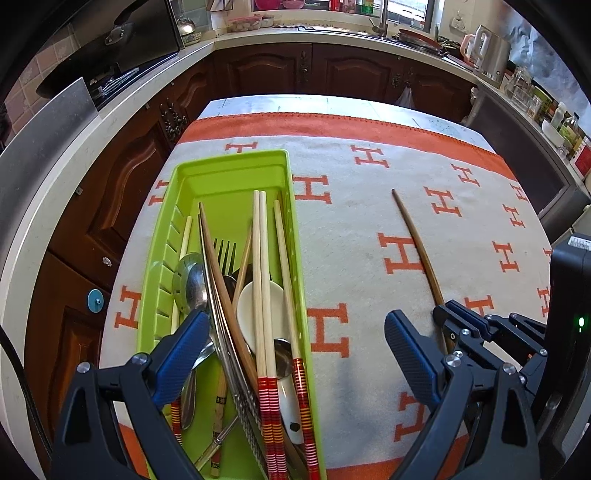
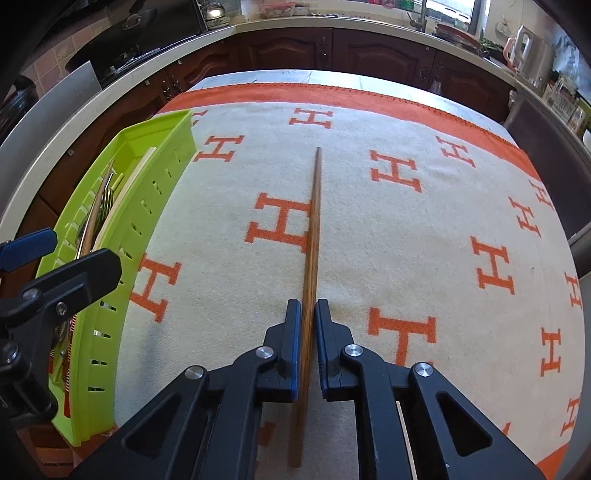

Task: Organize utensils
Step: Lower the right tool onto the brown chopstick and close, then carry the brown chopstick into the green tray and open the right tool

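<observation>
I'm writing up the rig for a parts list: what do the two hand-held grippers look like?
Both match: the left hand-held gripper and right hand-held gripper have black angular plastic linkages with triangular cut-outs, silver round-head screws at the pivots, and blue textured pads on the fingers. A black body beside the right one shows a green light.

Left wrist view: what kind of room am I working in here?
Most likely a home kitchen: dark wood cabinets under a pale countertop, a sink tap by the window, and an electric kettle on the right.
</observation>
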`<state>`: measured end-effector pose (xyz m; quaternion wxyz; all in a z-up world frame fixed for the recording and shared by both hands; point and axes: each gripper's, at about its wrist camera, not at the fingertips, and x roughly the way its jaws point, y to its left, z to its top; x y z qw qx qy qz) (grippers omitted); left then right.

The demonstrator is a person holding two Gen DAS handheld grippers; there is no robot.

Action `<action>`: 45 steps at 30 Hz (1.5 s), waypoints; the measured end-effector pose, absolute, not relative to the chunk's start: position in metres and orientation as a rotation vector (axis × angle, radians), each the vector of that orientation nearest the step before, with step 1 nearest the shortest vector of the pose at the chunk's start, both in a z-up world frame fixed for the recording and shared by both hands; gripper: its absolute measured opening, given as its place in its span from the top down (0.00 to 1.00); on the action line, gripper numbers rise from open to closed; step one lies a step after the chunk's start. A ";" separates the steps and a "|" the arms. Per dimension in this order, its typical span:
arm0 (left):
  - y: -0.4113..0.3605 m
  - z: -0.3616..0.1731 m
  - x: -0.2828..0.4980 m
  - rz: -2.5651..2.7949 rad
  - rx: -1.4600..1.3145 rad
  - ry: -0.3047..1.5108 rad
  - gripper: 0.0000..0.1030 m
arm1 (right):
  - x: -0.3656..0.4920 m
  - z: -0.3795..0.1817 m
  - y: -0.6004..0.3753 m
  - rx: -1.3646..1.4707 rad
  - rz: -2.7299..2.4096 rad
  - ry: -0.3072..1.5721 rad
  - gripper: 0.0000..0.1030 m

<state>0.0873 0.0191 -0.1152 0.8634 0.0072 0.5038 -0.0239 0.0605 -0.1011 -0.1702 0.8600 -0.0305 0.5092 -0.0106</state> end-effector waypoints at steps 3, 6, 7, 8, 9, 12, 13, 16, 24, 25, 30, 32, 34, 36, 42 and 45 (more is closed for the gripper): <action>0.021 -0.112 0.083 -0.052 0.014 1.047 0.08 | 0.060 -0.169 -0.105 -0.035 -0.020 1.086 0.94; 0.025 -0.108 0.079 -0.049 0.008 1.036 0.08 | 0.058 -0.166 -0.110 0.025 -0.012 1.108 0.94; 0.028 -0.106 0.077 -0.047 0.004 1.032 0.08 | 0.057 -0.164 -0.112 0.040 -0.012 1.110 0.94; 0.030 -0.105 0.076 -0.044 -0.001 1.029 0.08 | 0.056 -0.163 -0.112 0.053 -0.009 1.112 0.94; 0.033 -0.104 0.074 -0.041 -0.007 1.026 0.08 | 0.055 -0.160 -0.113 0.067 -0.005 1.114 0.94; 0.041 -0.100 0.070 -0.034 -0.025 1.017 0.08 | 0.050 -0.149 -0.113 0.110 0.009 1.108 0.94; 0.044 -0.098 0.068 -0.031 -0.030 1.014 0.08 | 0.048 -0.145 -0.113 0.118 0.012 1.103 0.94; 0.050 -0.096 0.063 -0.026 -0.041 1.003 0.08 | 0.042 -0.131 -0.109 0.126 0.018 1.079 0.94; 0.071 -0.090 0.051 -0.004 -0.075 0.979 0.08 | 0.031 -0.092 -0.086 0.146 0.069 1.034 0.94; 0.076 -0.089 0.050 -0.003 -0.079 0.977 0.08 | 0.030 -0.088 -0.084 0.148 0.075 1.033 0.94; 0.098 -0.082 0.049 0.013 -0.109 0.963 0.08 | 0.033 -0.071 -0.062 0.162 0.120 1.040 0.94; 0.107 -0.078 0.049 0.019 -0.119 0.958 0.08 | 0.036 -0.065 -0.051 0.173 0.134 1.048 0.94; 0.117 -0.074 0.049 0.023 -0.120 0.942 0.08 | 0.041 -0.061 -0.042 0.186 0.145 1.056 0.94; 0.127 -0.070 0.050 0.043 -0.117 0.928 0.08 | 0.044 -0.059 -0.033 0.188 0.153 1.060 0.94; 0.151 -0.072 0.049 0.067 -0.171 0.941 0.01 | 0.055 -0.057 -0.002 0.197 0.180 1.081 0.94; 0.156 -0.079 0.050 0.072 -0.177 0.963 0.01 | 0.062 -0.068 0.015 0.204 0.197 1.125 0.94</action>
